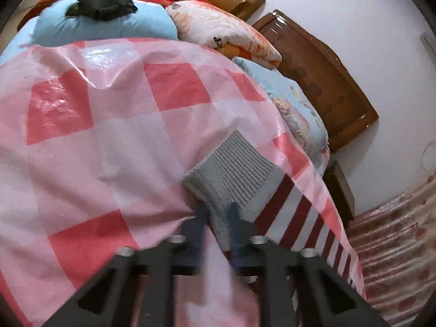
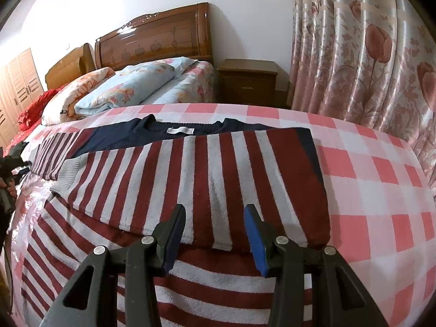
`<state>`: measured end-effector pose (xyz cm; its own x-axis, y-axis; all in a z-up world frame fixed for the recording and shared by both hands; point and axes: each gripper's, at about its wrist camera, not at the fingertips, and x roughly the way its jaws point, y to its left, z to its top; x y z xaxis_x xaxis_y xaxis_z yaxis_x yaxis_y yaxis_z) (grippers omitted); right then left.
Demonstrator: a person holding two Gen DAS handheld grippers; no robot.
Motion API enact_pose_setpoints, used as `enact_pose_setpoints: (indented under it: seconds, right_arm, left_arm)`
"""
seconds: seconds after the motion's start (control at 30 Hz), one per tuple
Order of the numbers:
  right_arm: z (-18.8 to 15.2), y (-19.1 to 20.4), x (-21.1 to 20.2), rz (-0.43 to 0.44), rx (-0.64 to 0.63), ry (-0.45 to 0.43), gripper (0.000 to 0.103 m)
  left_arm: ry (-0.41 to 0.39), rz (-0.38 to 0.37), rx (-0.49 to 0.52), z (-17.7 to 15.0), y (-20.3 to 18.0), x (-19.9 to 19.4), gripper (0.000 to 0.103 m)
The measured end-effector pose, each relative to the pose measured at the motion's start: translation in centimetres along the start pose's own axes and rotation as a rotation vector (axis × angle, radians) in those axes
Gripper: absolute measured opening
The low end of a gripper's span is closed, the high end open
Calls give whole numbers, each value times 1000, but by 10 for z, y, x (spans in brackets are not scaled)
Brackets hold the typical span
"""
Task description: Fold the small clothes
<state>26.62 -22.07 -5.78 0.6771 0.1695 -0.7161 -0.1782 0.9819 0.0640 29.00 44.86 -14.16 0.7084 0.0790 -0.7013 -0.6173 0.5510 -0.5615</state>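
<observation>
A red-and-white striped sweater point(image 2: 207, 174) with a navy neck band lies on the pink checked plastic sheet point(image 2: 368, 179); one sleeve is folded across its body. In the left wrist view my left gripper point(image 1: 216, 212) is shut on the grey ribbed cuff point(image 1: 231, 169) of the left sleeve, and the striped sleeve point(image 1: 294, 212) runs off to the right. My right gripper point(image 2: 215, 218) is open and empty, just above the sweater's lower body. The left gripper shows at the far left edge of the right wrist view point(image 2: 8, 169).
Folded quilts and pillows point(image 2: 130, 87) lie by the wooden headboard point(image 2: 155, 41). A black garment point(image 1: 100, 2) rests on a blue quilt. A nightstand point(image 2: 248, 81) and a flowered curtain point(image 2: 362, 54) stand to the right of the bed.
</observation>
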Motion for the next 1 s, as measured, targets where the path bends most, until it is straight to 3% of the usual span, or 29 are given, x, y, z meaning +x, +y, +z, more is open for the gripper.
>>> enact_pose_setpoints:
  seconds: [0.03, 0.17, 0.27, 0.33, 0.47, 0.53, 0.63, 0.77, 0.83, 0.87, 0.93, 1.0]
  right_arm:
    - [-1, 0, 0, 1, 4, 3, 45]
    - [-8, -5, -7, 8, 24, -1, 45]
    - [-14, -12, -15, 22, 52, -16, 45]
    - [-17, -17, -18, 29, 77, -22, 45]
    - [-24, -30, -28, 49, 159, -37, 45]
    - [-30, -35, -36, 57, 184, -51, 45]
    - [-40, -46, -47, 44, 208, -55, 45]
    - [-51, -69, -59, 25, 254, -48, 45]
    - [-56, -80, -65, 19, 271, -49, 45]
    - [-57, -87, -68, 18, 283, -50, 45]
    - [-59, -96, -69, 35, 310, -53, 45]
    - [-59, -101, -67, 67, 342, -56, 45]
  left_arm:
    - [-7, -7, 7, 3, 1, 2, 103]
    - [-114, -25, 57, -2, -20, -27, 103]
    - [-195, -118, 210, -26, -77, -74, 103]
    - [-192, -236, 336, -57, -128, -106, 103]
    - [-95, -478, 620, -154, -236, -146, 103]
    - [-20, -546, 718, -203, -271, -149, 103]
    - [155, -568, 877, -298, -317, -123, 103]
    - [340, -489, 1031, -389, -330, -88, 103]
    - [380, -461, 1087, -410, -328, -79, 103]
    - [355, -477, 1098, -409, -326, -85, 103]
    - [407, -531, 1084, -394, -325, -95, 103]
    - [321, -601, 1020, -365, -317, -122, 103]
